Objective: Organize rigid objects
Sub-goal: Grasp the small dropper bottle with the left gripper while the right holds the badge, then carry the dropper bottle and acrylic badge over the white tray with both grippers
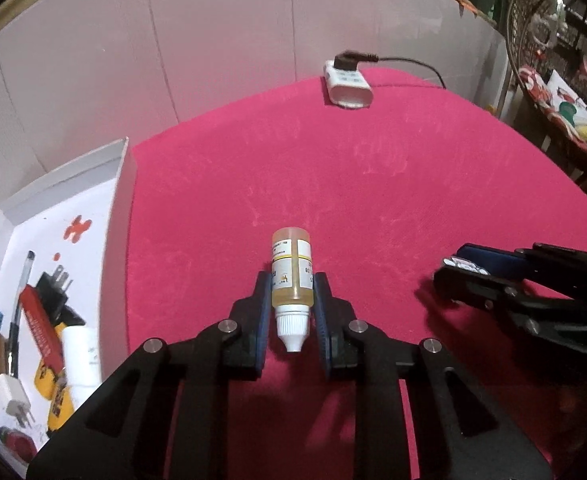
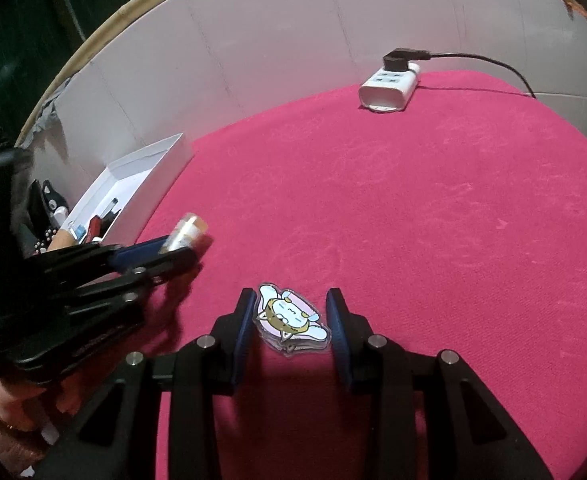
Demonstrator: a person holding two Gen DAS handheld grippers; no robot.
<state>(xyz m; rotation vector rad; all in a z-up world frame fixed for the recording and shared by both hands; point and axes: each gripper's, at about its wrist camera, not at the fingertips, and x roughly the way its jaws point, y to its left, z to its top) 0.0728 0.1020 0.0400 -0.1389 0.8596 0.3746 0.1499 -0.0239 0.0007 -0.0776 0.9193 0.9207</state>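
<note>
A small dropper bottle [image 1: 291, 268] of yellow liquid, white cap toward the camera, sits between the blue pads of my left gripper [image 1: 291, 280], which is shut on it just above the pink cloth [image 1: 373, 184]. From the right wrist, that bottle [image 2: 189, 232] pokes out of the left gripper [image 2: 183, 250]. My right gripper [image 2: 289, 300] is shut on a flat cartoon cat charm [image 2: 289, 316], held level over the cloth. The left wrist view shows the right gripper [image 1: 459, 266] at the right with the charm edge-on in its jaws.
A white box [image 1: 121, 184] at the left edge holds a pen, plugs, a red item, tape and several other small things. A white power strip [image 1: 349, 88] with a black plug and cable lies at the cloth's far edge. A pale wall stands behind.
</note>
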